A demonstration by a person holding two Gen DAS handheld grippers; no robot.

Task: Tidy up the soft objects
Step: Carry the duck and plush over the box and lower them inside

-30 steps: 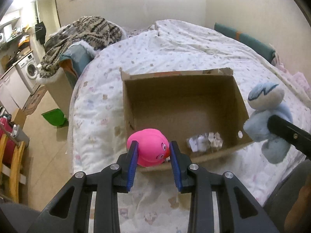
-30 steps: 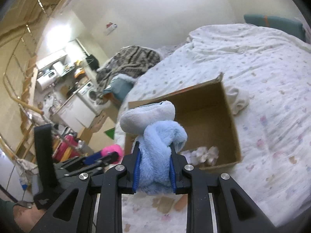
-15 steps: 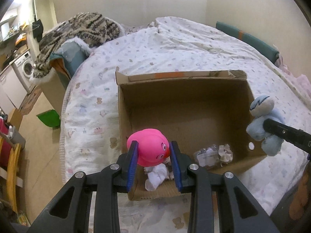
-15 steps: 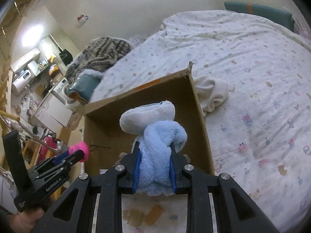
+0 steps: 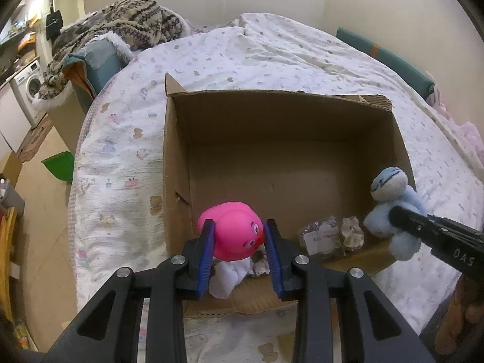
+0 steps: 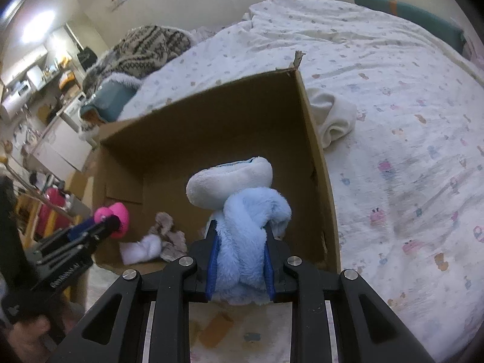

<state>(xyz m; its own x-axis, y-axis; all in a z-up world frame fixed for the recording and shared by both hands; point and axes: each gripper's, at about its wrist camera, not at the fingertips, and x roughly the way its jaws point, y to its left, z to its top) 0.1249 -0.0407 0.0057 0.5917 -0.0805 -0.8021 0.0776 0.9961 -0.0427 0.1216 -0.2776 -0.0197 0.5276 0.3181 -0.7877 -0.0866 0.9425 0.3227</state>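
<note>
Pink toy was pinched by left tool, blue plush by right tool, both over near edge of cardboard box on bed. If released early, toys could be dropped outside, or box wall snagged & tipped.

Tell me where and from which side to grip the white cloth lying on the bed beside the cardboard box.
Pinch the raised, bunched fold of the white cloth at its bulging outer end, coming from above on the open bed side. The cardboard box wall crowds its other edge, and the rumpled hump gives the fingers something to close on, while the flatter parts likely would not.
</note>
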